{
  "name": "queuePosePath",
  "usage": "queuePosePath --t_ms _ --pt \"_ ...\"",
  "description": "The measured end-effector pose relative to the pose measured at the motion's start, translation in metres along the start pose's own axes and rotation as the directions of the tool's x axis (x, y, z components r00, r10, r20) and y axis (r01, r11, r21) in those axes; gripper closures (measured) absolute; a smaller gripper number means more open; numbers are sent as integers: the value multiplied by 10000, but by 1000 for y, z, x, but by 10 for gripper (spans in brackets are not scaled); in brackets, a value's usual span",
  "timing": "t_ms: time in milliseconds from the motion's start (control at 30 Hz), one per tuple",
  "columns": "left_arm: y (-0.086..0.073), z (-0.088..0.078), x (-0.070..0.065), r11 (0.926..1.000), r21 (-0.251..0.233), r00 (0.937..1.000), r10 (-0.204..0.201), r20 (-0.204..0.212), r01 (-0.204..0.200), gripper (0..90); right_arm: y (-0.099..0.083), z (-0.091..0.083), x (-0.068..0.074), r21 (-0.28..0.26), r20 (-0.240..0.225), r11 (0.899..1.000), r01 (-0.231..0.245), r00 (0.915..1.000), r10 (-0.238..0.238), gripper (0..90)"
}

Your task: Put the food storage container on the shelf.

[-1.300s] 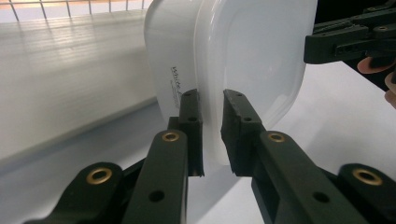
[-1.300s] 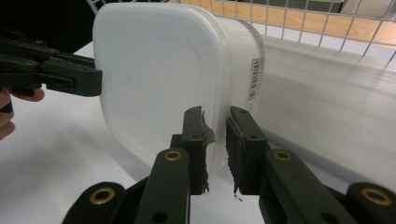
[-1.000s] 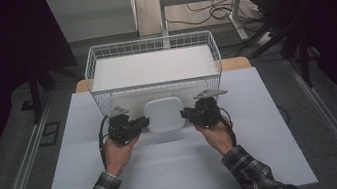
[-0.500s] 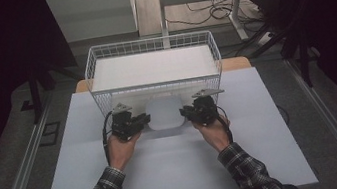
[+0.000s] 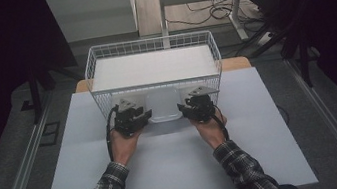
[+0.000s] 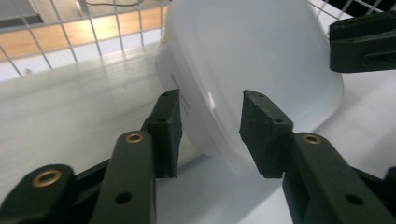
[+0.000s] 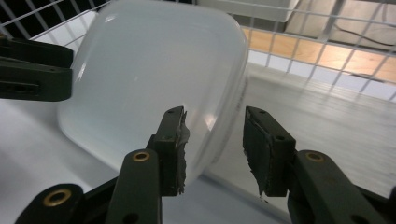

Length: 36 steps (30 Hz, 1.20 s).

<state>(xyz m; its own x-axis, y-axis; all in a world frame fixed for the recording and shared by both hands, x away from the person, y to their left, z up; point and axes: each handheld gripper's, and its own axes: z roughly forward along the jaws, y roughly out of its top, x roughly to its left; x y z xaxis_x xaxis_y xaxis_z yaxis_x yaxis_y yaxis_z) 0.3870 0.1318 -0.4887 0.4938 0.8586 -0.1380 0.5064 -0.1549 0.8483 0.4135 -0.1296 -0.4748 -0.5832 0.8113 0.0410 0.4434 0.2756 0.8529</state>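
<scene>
A translucent plastic container (image 5: 163, 104) is held tilted above the desk (image 5: 177, 169), against the wire basket (image 5: 149, 47). It is flanked by the left claw (image 6: 210, 123) and right claw (image 7: 212, 140), both parted around its edges.

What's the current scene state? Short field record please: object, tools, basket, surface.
object: translucent white plastic container, tilted, held up between both tools at the basket's near wall
left tool: jaws astride the container's rim, gap showing, grip cannot be told
right tool: jaws astride the opposite rim, gap showing, grip cannot be told
basket: white wire basket, white sheet on its floor
surface: white table
</scene>
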Motion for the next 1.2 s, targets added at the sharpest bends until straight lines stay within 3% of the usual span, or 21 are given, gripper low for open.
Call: queuePosePath --t_ms 367,567,733,867,1200 --pt "-2 -10 -5 9997 -264 9987 19 510 -5 444 -2 -10 -1 -38 -500 10000 -35 9987 33 591" --pt "-12 -22 -9 9992 -411 9930 77 1179 -28 321 -5 -18 0 -124 -891 9998 175 9958 -186 678" --pt "-28 -35 -14 9987 -496 9843 161 1758 -75 199 -9 -18 4 -75 -1214 9989 463 9915 -469 792" --pt "-42 -47 -21 9980 -501 9826 481 1795 -397 99 -11 -13 10 37 -1440 9975 712 9871 -699 885" --pt "-68 -77 -35 9936 -422 9787 1108 1730 -1050 18 -14 5 29 178 -1789 9937 1107 9782 -1057 891"
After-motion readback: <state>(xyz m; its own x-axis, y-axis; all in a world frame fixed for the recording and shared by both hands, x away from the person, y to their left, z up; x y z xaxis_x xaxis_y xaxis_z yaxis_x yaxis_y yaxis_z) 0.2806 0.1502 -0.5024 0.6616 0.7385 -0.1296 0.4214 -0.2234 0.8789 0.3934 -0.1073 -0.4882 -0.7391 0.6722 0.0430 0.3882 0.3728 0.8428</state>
